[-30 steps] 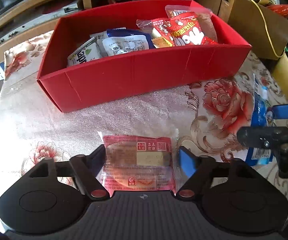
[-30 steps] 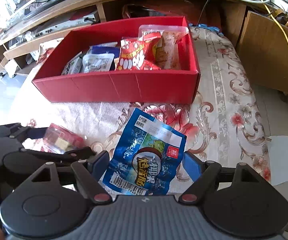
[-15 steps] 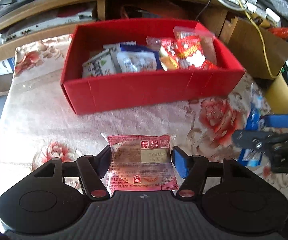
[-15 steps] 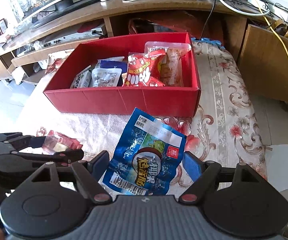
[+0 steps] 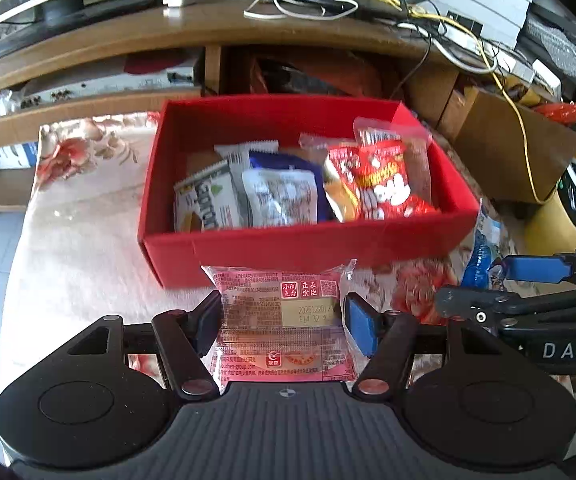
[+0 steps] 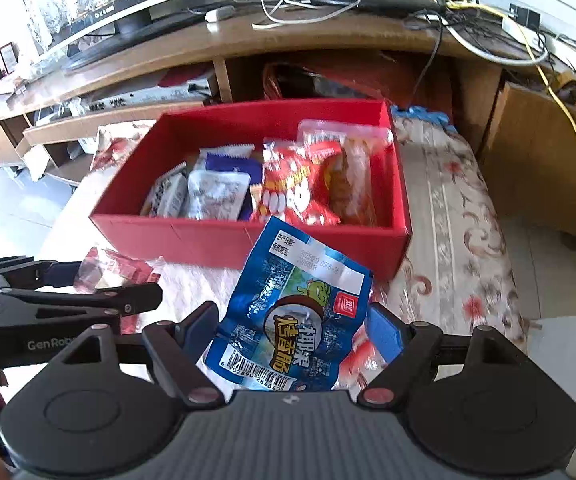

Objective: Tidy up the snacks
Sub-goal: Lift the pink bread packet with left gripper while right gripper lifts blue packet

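A: Two packets are sitting in the grippers, one each, and neither is in the red box (image 5: 299, 240) yet. Through the left wrist camera, the left gripper (image 5: 284, 320) is clasping a pink cake packet (image 5: 284, 316) by its side edges, both pads pressing on the wrapper. The packet is hanging above the flowered tablecloth (image 5: 88, 240), just in front of the box's near wall.

B: And how is that packet looking?

A: It is showing a clear wrapper with pink printing, a gold date label and a pale cake inside. It is lying flat and level between the fingers. Several snacks are already lying in the box: a white-and-green packet (image 5: 208, 204), a silvery pouch (image 5: 284, 196) and a red bag (image 5: 379, 188).

B: What is the right wrist camera giving?

A: The right gripper (image 6: 288, 332) is grasping a blue crinkled pouch (image 6: 291, 312), its pads bearing on the two sides. The pouch is standing up out of the fingers, its top edge overlapping the box's front wall in that view. A barcode is showing at its bottom edge and a cartoon figure near the middle. The left gripper is appearing at the left edge, the pink packet in it.

B: So how far along is the job?

A: By the look of it, well along: these two packets are the only loose snacks showing outside the box, and both are waiting to be carried over the rim and let go.
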`<state>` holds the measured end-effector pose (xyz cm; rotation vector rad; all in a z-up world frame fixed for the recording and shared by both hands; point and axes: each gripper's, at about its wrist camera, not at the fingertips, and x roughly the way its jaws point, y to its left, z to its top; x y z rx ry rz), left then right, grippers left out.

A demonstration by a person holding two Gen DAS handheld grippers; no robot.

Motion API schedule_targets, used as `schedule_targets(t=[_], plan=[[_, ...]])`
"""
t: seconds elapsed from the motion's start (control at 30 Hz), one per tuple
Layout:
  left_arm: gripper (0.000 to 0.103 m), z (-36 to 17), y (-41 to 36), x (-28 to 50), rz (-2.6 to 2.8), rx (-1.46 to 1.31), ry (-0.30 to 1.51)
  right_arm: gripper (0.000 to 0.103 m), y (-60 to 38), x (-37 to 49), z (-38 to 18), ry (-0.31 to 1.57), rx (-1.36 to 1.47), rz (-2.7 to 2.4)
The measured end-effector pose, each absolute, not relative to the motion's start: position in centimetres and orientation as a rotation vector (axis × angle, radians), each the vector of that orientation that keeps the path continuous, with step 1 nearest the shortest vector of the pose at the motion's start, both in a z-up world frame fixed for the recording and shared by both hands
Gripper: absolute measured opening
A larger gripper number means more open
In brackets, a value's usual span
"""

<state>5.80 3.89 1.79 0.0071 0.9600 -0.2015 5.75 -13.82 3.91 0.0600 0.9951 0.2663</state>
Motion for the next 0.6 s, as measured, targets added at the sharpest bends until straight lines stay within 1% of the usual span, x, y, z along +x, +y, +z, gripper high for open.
schedule_targets(t=[0.6], plan=[[0.071,4.1,3.1,10.0,-0.195,0.001,0.879,0.082,-14.1,9.6,6.8,0.903,0.100,0.256]])
